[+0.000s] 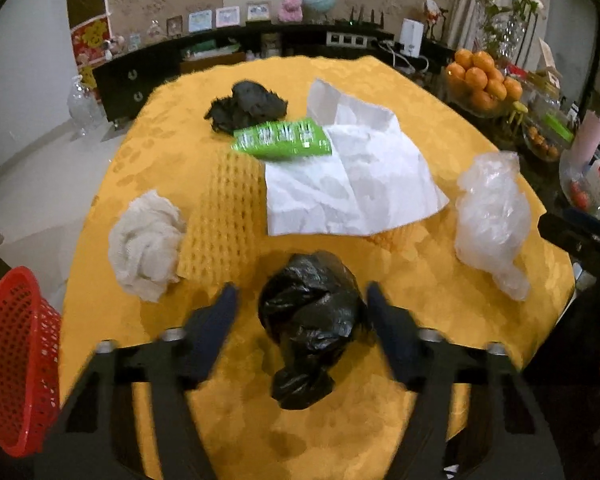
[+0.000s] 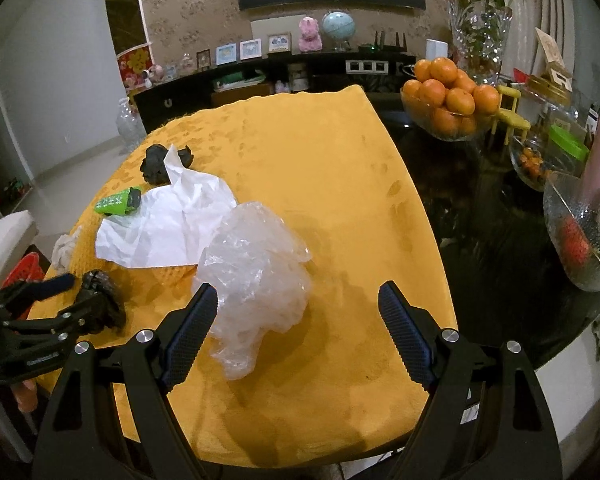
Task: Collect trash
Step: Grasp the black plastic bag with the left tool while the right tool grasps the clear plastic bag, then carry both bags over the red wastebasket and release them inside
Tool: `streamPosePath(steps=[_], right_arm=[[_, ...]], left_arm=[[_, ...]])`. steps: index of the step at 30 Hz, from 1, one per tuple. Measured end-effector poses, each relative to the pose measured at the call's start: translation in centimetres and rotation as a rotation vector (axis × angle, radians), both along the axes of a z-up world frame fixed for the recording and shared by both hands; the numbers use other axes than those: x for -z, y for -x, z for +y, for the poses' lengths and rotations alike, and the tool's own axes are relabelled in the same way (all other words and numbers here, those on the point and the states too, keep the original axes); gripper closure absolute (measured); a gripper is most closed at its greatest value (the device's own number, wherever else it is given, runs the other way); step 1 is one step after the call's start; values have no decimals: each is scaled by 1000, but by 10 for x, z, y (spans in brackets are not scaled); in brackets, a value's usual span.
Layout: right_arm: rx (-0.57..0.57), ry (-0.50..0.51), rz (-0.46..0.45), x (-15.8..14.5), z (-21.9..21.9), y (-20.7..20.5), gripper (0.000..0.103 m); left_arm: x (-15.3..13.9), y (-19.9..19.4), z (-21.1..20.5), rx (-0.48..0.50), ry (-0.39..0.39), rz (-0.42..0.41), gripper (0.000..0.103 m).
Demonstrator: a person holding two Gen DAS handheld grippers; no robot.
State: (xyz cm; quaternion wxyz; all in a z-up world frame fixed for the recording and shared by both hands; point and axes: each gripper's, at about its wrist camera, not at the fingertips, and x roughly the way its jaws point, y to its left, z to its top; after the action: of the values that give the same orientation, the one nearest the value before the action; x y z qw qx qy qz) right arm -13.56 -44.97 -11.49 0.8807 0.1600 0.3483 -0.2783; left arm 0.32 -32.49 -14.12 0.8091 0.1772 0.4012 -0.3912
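A crumpled black plastic bag (image 1: 310, 320) lies on the yellow tablecloth (image 1: 420, 280) between the open fingers of my left gripper (image 1: 300, 300); it also shows in the right wrist view (image 2: 100, 292). A clear plastic bag (image 2: 256, 272) lies just ahead of my open right gripper (image 2: 296, 296), beside its left finger; the left wrist view shows it too (image 1: 492, 216). Other trash: white paper (image 1: 352, 176), a green packet (image 1: 284, 140), a dark wad (image 1: 248, 106), a white tissue wad (image 1: 146, 236), yellow foam netting (image 1: 224, 216).
A red mesh basket (image 1: 16, 360) stands off the table's left edge. On the dark tabletop to the right are a bowl of oranges (image 2: 448, 96), glass bowls (image 2: 580, 236) and a vase (image 2: 480, 36). A dark sideboard (image 2: 260, 80) runs behind.
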Motion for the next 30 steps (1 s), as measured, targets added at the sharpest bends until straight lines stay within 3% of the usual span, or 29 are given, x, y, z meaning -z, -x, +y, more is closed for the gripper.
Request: streamPosePath(steps=[5,17,30], right_arm=[[-14,5,2,1,3,-4,23],[-58,16,2,2,13,-20,17],[-52,-64,61,25,-4,-51,16]], left_arm=[[-1,-2,5,6,34,15,64],[-37,1,43,-46,104,-79,65],[-52,-12,76,-130,133,-105,65]])
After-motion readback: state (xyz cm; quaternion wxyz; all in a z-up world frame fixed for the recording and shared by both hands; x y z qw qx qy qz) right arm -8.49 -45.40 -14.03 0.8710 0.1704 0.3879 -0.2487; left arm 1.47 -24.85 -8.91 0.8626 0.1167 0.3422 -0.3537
